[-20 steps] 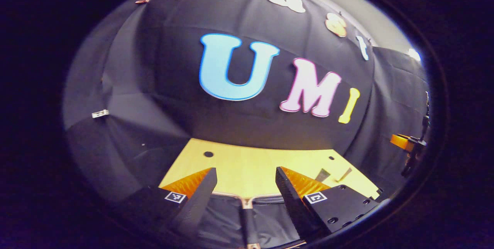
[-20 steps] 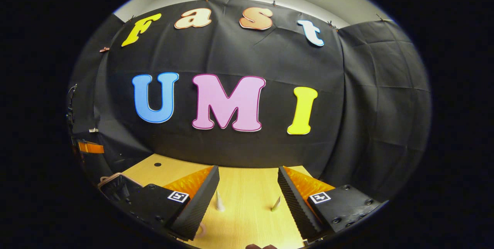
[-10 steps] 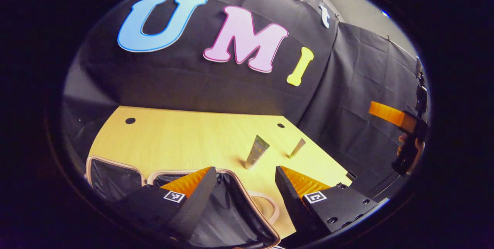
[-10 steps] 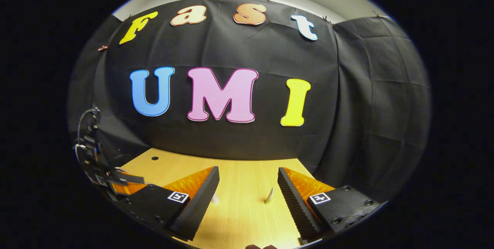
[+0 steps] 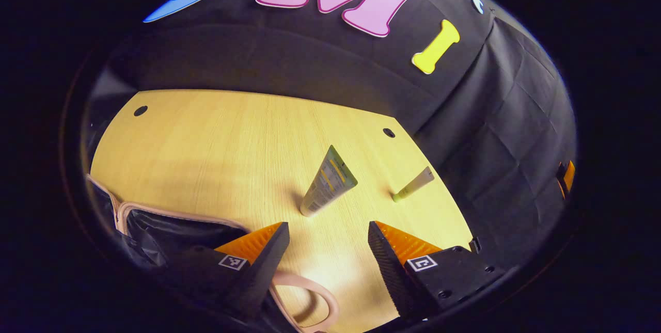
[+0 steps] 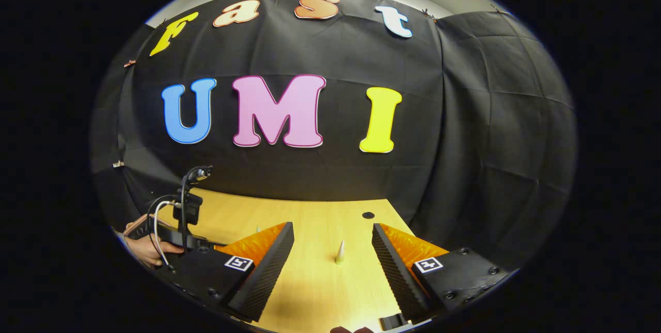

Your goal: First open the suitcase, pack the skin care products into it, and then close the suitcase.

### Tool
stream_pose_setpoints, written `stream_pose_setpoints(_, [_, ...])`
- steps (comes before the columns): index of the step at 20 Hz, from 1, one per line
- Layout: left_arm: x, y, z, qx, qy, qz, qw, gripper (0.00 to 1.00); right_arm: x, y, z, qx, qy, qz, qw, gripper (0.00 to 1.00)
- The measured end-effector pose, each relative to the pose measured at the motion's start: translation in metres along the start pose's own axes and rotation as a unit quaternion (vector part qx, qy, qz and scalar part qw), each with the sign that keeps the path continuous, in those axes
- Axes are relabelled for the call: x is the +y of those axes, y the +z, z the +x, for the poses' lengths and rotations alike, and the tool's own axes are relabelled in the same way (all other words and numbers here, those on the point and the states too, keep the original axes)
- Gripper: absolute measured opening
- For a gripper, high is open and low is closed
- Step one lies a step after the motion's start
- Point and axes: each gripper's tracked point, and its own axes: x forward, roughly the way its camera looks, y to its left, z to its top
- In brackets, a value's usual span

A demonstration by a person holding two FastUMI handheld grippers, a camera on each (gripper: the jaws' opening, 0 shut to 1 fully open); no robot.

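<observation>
The suitcase [image 5: 155, 210] lies open at the lower left of the left gripper view, with a pale pink rim, a black lining and a pink loop handle [image 5: 315, 299]. Beyond it a grey-green tube [image 5: 328, 183] stands cap-down on the wooden table [image 5: 217, 147]. A slimmer yellow-green tube [image 5: 413, 188] stands to its right. My left gripper [image 5: 328, 266] is open and empty above the table, just short of the grey-green tube. My right gripper [image 6: 333, 266] is open too, with the slim tube [image 6: 340, 253] standing farther off between its fingers.
In the right gripper view a hand [image 6: 150, 251] holds the left gripper's body and cables [image 6: 183, 214] at the left. The table has small round holes [image 5: 388, 132] near its far edge. Black cloth walls close the back and the right side.
The left gripper has tilted down and swung right: the suitcase slid to the lower left and the tubes came closer. The right gripper shifted slightly, and the left gripper has come closer at its left.
</observation>
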Motion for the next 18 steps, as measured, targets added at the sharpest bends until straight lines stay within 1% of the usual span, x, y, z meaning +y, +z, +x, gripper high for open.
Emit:
stream_pose_setpoints(2, [-0.002, 0.0, 0.03, 0.015, 0.016, 0.002, 1.0, 0.96, -0.014, -0.012, 0.01, 0.016, 0.003, 0.002, 1.0, 0.97])
stream_pose_setpoints(5, [0.004, -0.003, 0.078, 0.041, 0.047, 0.019, 0.998, 0.96, -0.037, -0.03, 0.03, 0.036, 0.007, -0.001, 0.999, 0.96])
stream_pose_setpoints(7, [0.02, -0.001, 0.104, 0.052, 0.081, 0.033, 0.995, 0.97, -0.047, -0.044, 0.048, 0.054, 0.019, -0.006, 0.998, 0.96])
stream_pose_setpoints(9, [0.028, 0.004, 0.122, 0.051, 0.096, 0.034, 0.994, 0.96, -0.056, -0.056, 0.069, 0.064, 0.033, -0.011, 0.997, 0.96])
stream_pose_setpoints(10, [0.03, 0.004, 0.127, 0.052, 0.1, 0.032, 0.993, 0.93, -0.058, -0.064, 0.08, 0.072, 0.04, -0.012, 0.997, 0.96])
stream_pose_setpoints(12, [0.037, 0.009, 0.133, 0.045, 0.112, 0.039, 0.992, 0.48, -0.059, -0.08, 0.103, 0.083, 0.056, -0.009, 0.995, 0.97])
stream_pose_setpoints(15, [0.036, 0.005, 0.131, 0.065, 0.115, 0.049, 0.99, 0.45, -0.05, -0.12, 0.137, 0.113, 0.09, 0.001, 0.99, 0.97])
stream_pose_setpoints(18, [0.028, 0.0, 0.122, 0.073, 0.109, 0.035, 0.991, 0.43, -0.041, -0.174, 0.169, 0.163, 0.114, 0.013, 0.98, 0.97])
